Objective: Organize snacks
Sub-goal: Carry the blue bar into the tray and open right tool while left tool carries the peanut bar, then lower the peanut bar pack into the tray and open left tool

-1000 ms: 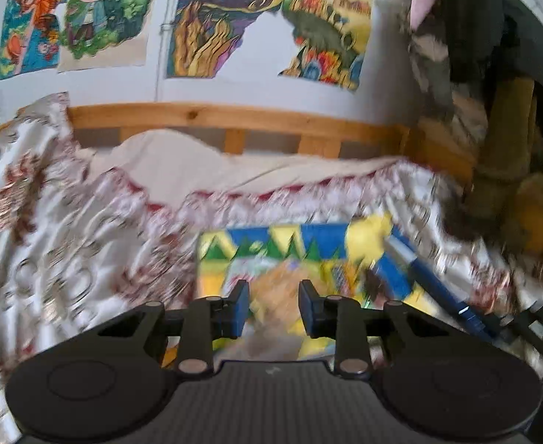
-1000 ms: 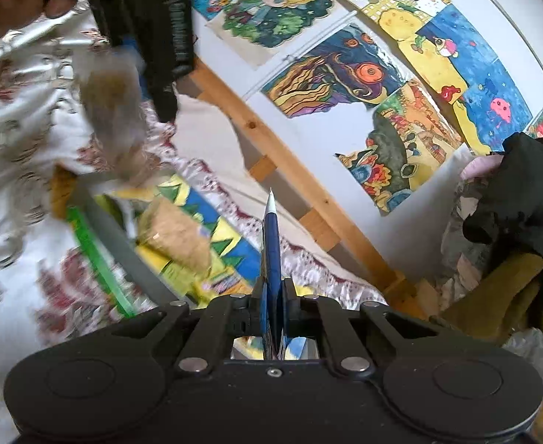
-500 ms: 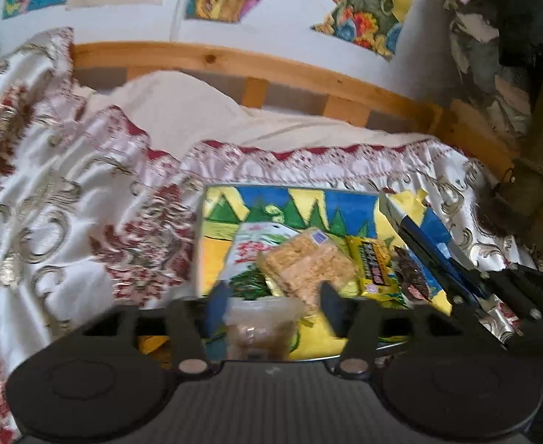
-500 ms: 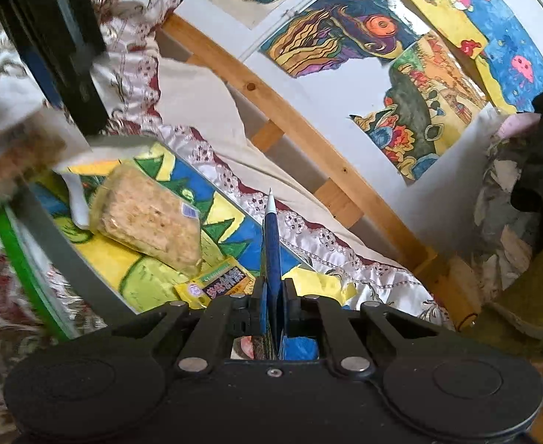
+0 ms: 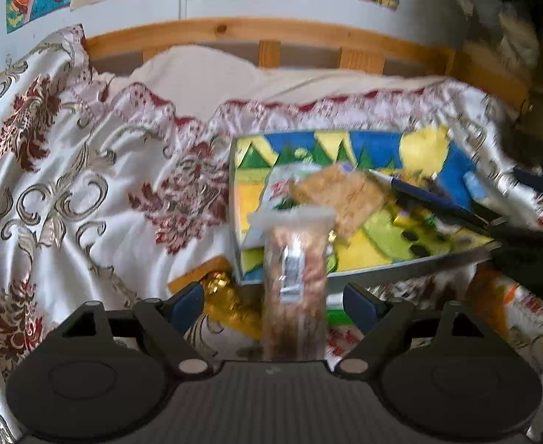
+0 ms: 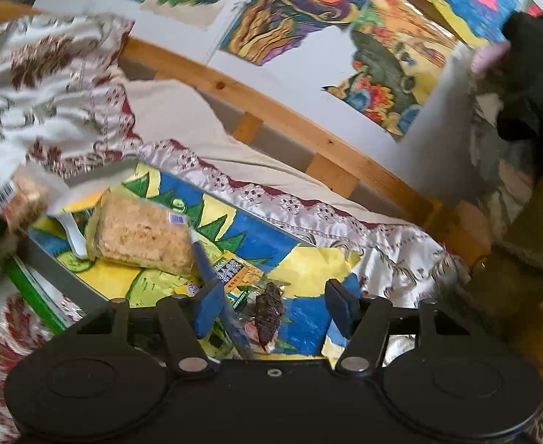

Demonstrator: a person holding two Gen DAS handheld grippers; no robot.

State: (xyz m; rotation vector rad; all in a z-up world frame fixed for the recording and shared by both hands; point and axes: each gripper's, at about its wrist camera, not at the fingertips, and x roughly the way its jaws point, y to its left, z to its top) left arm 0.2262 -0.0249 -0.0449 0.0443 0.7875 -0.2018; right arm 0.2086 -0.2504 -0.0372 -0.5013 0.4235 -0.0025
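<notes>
My left gripper (image 5: 273,301) hangs over the near-left corner of a shallow painted box (image 5: 382,273), and its jaws are opening. A clear packet of brown snack (image 5: 293,277) stands loose between them, touching neither pad. In the box lie a rice-crisp packet (image 5: 341,192) and a yellow-green packet (image 6: 234,270). My right gripper (image 6: 271,307) is over the box's (image 6: 60,277) right part, jaws opening. A blue pen (image 6: 205,259) leans by the left pad, no longer clamped. The brown packet (image 6: 20,196) shows at the far left.
A gold wrapper (image 5: 227,299), a green item (image 5: 334,314) and an orange packet (image 5: 493,292) lie on the patterned bedspread (image 5: 86,185) in front of the box. A dark snack in clear wrap (image 6: 269,310) lies in the box. A wooden bed rail (image 5: 271,33) runs behind.
Both grippers have gone from shut to open. The left one sank toward the box and let go of the brown packet. The right one rolled, moved across and released the blue pen.
</notes>
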